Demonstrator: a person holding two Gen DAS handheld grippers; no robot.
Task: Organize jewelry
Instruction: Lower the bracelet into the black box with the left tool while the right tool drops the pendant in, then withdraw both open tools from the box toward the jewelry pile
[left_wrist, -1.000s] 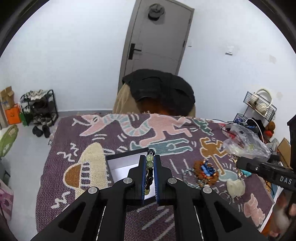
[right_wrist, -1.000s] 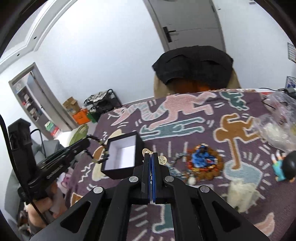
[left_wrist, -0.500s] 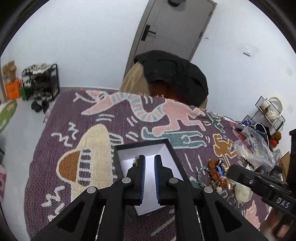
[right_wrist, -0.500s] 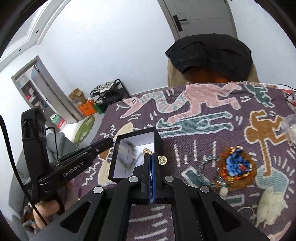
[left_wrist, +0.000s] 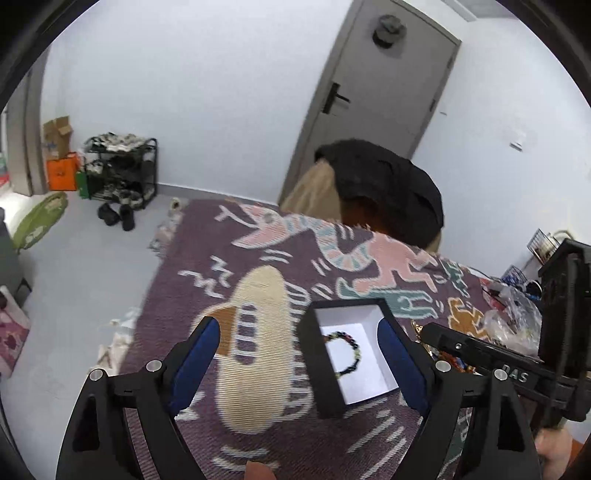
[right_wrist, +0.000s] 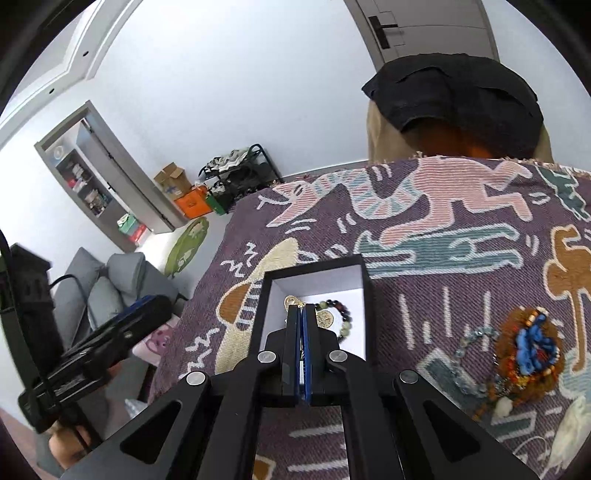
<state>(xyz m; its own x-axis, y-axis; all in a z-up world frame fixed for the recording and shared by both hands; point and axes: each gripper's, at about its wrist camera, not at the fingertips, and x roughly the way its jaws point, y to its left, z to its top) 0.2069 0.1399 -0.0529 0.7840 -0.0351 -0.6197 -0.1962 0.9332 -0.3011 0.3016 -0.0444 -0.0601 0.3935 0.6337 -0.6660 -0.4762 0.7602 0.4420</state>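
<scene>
- In the left wrist view, the left gripper (left_wrist: 299, 354) has its two blue-padded fingers (left_wrist: 194, 363) wide apart, and nothing is between them.
- The box (left_wrist: 325, 384), black outside and white inside, stands open on the patterned blanket (left_wrist: 192, 295). It sits between the two fingers, closer to the right one.
- A bracelet (left_wrist: 345, 352) of dark and light beads lies flat on the white bottom of the box, as a loose ring.
- The right gripper (left_wrist: 480, 350) enters from the right side of the box, and its tip is just beside the right wall of the box.
- Behind the box, past the far edge of the blanket, a chair with a black garment (left_wrist: 384, 192) stands before a grey door (left_wrist: 376, 92).
- To the far left of the box, a shoe rack (left_wrist: 122, 173) stands on the floor against the wall.
- In the right wrist view, the right gripper (right_wrist: 302, 314) has its fingers pressed together, and it is clamped on a gold chain (right_wrist: 295, 303) with flat round pieces.
- The fingertips hang over the open box (right_wrist: 369, 310), and the gold chain is above the white bottom inside the box; I cannot tell if it touches the bottom.
- The bracelet (right_wrist: 341, 317) lies in the box, just right of the fingertips.
- To the right of the box, a pile of more jewelry (right_wrist: 528, 354) lies on the blanket (right_wrist: 443, 317), with blue, orange and brown beads.
- The left gripper (right_wrist: 110, 332) is well to the left of the box, beyond the blanket edge.
</scene>
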